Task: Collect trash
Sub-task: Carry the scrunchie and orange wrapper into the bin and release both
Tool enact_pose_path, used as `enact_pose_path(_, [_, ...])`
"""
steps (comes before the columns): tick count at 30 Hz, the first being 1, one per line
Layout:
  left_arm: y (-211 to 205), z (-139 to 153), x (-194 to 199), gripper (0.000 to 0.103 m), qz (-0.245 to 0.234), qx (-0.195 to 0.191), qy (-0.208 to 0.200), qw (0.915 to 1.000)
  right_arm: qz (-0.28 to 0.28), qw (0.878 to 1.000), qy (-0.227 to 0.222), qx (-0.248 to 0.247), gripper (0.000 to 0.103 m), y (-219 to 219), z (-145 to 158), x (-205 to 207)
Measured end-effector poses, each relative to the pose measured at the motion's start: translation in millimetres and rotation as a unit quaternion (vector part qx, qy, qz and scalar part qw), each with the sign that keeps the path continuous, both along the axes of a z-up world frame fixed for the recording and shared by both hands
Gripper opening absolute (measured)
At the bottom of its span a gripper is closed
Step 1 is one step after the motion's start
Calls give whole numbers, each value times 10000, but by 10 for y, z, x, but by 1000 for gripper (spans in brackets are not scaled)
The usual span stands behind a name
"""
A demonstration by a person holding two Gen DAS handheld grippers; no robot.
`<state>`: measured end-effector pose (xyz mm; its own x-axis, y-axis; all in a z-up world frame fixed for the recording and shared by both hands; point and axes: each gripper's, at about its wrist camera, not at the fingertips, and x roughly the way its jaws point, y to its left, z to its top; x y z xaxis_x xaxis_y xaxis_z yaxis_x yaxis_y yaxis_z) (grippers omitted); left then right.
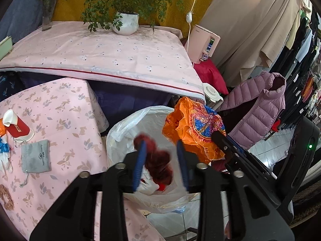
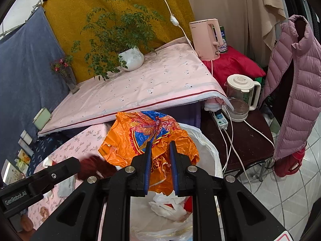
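Note:
My left gripper [image 1: 160, 146] hangs open over a white bin bag [image 1: 124, 128]. A blurred dark red fuzzy thing [image 1: 158, 162] is between its blue pads [image 1: 140, 160], above the bag's mouth, with a gap to the right pad. In the right wrist view the same red thing [image 2: 94, 166] shows beside the left finger. My right gripper [image 2: 160, 144] is shut on a crumpled orange plastic bag [image 2: 144, 138] above the bin bag [image 2: 208, 146]. Crumpled white and red trash [image 2: 170, 208] lies inside. On the low pink-clothed table [image 1: 66, 108] lie a red paper cup [image 1: 17, 128] and a grey pouch [image 1: 36, 156].
A higher pink-clothed table [image 1: 112, 52] behind carries a potted plant [image 1: 126, 23] and a flower vase [image 1: 47, 18]. To the right stand a glass kettle [image 2: 240, 96], a pink kettle [image 2: 206, 40], a power strip with cords [image 2: 220, 120] and a hanging purple jacket [image 2: 297, 84].

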<state>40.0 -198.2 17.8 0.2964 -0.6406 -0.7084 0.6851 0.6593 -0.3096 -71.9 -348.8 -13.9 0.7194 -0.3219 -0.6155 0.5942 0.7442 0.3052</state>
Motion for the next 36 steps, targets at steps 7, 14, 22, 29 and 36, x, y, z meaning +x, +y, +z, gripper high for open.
enact_pose_path(7, [57,6,57,42,168,56,-77,9998,63,10000,28,36,16,17,-29,55])
enact_pose_path(14, [142,-18,102,42,297,98,-74,9995,171,9998,46,21,16,65,-26,127])
enact_pose_path(22, [237,-40,150,43,449,125,-82,9989,126,9999,33,-69,25,112,-11,158])
enact_pose_path(29, [392,-58,209,55,742,150,-147,9970,192,9998,31,-99,28,210,33,201])
enact_pose_path(36, [653,-99,300,55,1066,156,-135,9941,432,9989,66,-190,37,411,68,326])
